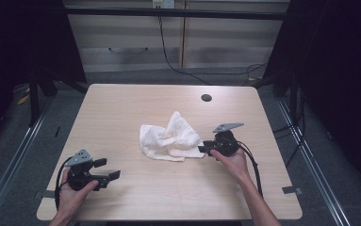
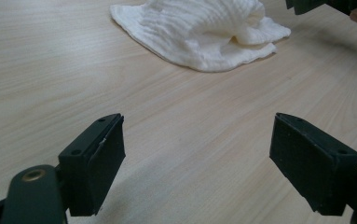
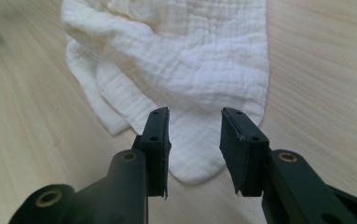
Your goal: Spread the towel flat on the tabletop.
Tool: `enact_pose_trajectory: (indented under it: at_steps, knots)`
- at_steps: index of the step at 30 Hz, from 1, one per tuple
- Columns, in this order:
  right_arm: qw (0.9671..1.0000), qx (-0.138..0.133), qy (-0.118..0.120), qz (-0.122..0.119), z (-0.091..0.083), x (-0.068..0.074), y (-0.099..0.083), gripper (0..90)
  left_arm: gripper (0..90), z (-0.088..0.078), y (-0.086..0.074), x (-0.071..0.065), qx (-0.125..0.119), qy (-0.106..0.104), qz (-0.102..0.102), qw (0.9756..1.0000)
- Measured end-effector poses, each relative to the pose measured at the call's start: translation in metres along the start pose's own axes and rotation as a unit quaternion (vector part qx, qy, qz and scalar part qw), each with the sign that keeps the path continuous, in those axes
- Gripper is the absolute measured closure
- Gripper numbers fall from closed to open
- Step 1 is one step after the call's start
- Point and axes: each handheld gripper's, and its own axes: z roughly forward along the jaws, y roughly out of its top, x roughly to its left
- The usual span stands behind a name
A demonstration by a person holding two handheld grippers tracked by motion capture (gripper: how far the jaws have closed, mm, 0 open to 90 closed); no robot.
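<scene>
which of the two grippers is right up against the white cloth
The right gripper, at the cloth's near corner, jaws straddling its edge. The left gripper sits apart over bare table.

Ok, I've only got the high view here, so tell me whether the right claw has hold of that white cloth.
Observer: Not yet. In the right gripper view the right claw stands half open over a rounded corner of the white cloth, with its pads clear of the fabric.
Operator: Now check the left claw.
Observer: In the left gripper view the left claw is wide open, with bare table between its jaws and the cloth well ahead of it.
Operator: Tell me how that corner lies.
Observer: It lies flat on the wood; the folds pile up farther back.
</scene>
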Motion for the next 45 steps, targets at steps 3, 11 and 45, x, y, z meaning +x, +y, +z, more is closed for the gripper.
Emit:
enact_pose_trajectory:
  at_steps: [3, 11, 45]
  knots:
    - [1.0000, 0.006, 0.002, 0.001, 0.007, -0.003, -0.003, 60.4, 17.8, 0.000, 0.000, 0.000, 0.000, 0.001, 0.000, 1.0000]
    - [0.9997, 0.023, 0.008, -0.002, 0.018, -0.003, -0.008, 58.0, 18.0, 0.000, 0.000, 0.000, 0.002, 0.000, 0.001, 1.0000]
    - [0.9997, -0.006, 0.011, -0.022, 0.007, 0.009, -0.013, 86.9, 18.2, 0.002, -0.001, 0.002, 0.010, 0.003, 0.002, 0.9999]
